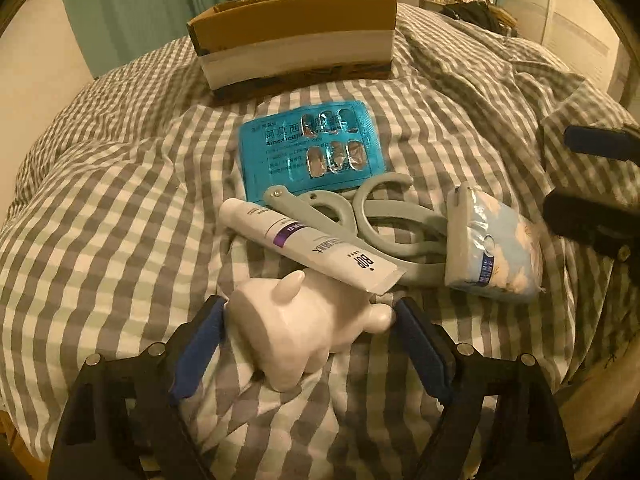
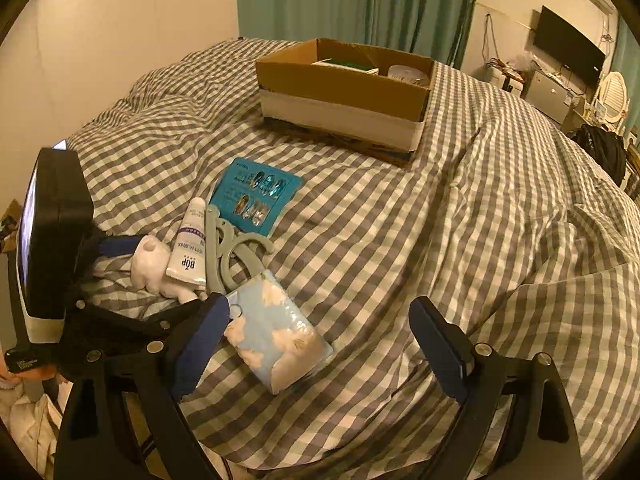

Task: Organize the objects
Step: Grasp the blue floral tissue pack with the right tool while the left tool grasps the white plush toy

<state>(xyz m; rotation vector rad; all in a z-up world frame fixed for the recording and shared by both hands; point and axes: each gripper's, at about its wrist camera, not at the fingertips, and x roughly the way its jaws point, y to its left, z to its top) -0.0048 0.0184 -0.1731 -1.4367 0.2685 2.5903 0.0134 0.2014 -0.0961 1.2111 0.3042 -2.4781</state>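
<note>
Gingham bedding under glossy white figurine (left gripper straddling).

Checked bed cover — box, blister pack, scissors, tissues.

both grippers' fingers apart (left narrower)
</note>
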